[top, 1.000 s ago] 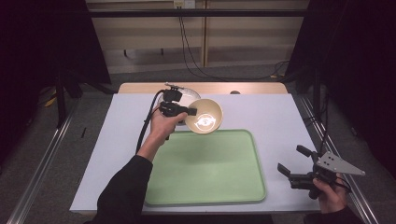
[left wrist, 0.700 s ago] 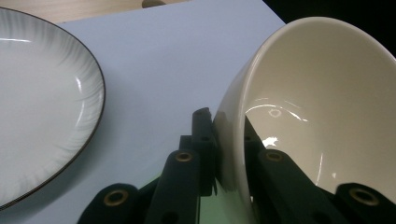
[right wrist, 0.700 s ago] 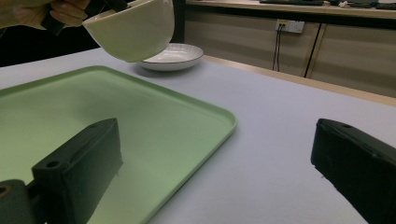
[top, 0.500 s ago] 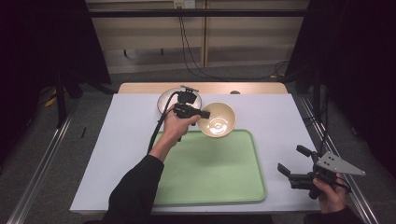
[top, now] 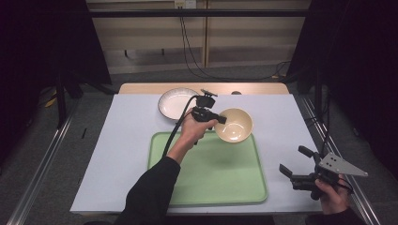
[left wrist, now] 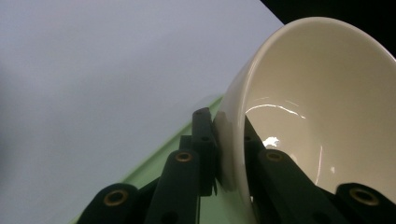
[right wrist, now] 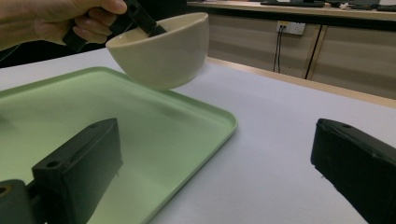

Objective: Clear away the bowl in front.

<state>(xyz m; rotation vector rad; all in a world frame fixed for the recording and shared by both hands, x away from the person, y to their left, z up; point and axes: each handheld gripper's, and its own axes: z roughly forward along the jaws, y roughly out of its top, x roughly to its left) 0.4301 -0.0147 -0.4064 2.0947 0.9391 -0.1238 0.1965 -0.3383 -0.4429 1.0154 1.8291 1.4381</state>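
My left gripper [top: 220, 120] is shut on the rim of a cream bowl [top: 234, 126], one jaw inside the bowl and one outside. The bowl hangs slightly tilted above the far right corner of the green tray [top: 211, 173]. In the left gripper view the left gripper [left wrist: 229, 135] pinches the bowl [left wrist: 317, 107] wall, with the tray [left wrist: 173, 140] edge below. In the right gripper view the bowl [right wrist: 163, 46] floats clear above the tray [right wrist: 93, 107]. My right gripper [top: 293, 161] rests open with nothing in it at the table's front right, jaws wide apart [right wrist: 219, 140].
A white plate [top: 176, 102] lies on the white table [top: 117, 140] behind the tray's far left corner. A wooden strip [top: 263, 88] runs along the table's far edge. The left gripper's cable trails past the forearm.
My left gripper has carried the bowl to the right, away from the plate, to above the tray's far right corner. The right gripper has stayed where it was.
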